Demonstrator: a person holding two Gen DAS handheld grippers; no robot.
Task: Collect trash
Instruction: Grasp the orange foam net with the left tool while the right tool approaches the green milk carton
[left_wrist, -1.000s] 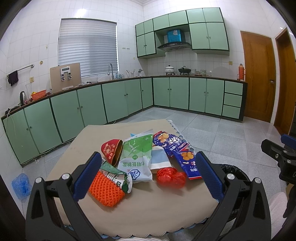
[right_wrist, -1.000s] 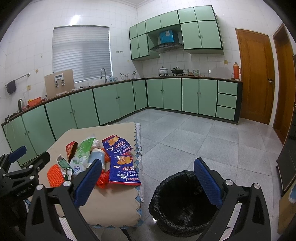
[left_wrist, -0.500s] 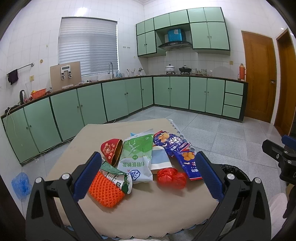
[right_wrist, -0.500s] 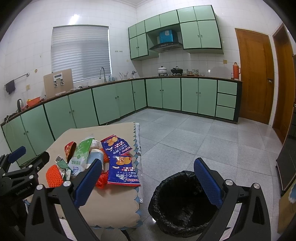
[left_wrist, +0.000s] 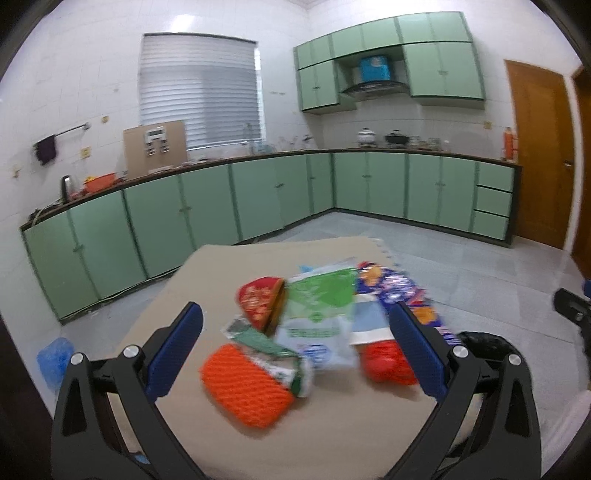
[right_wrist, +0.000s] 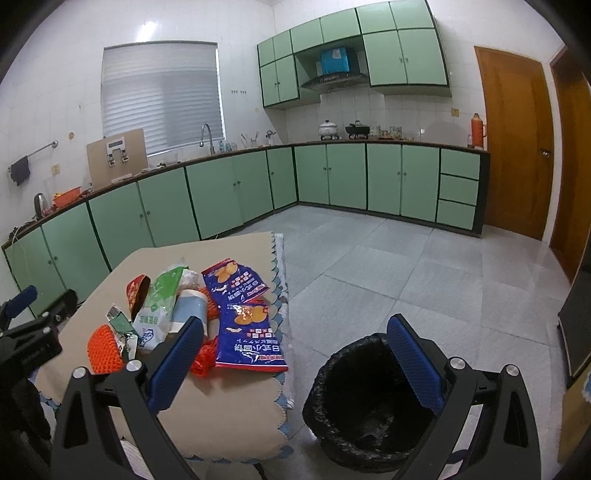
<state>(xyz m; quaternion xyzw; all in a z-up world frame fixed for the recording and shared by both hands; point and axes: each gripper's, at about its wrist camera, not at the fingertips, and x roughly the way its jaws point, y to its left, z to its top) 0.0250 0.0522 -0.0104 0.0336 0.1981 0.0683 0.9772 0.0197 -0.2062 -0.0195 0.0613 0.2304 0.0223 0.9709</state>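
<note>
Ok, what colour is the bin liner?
Black; the bin liner shows best in the right wrist view.

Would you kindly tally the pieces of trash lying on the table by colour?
Orange or red: 3, namely the orange mesh sleeve, red paper cup and red net.
Green: 2, the green-white bag and small green wrapper.
Blue: 3, two blue snack bags and a pale blue cup.
Total: 8.

blue snack bag (right_wrist: 251, 341) | Chinese print "日式小圆饼" | other labels unreadable
</note>
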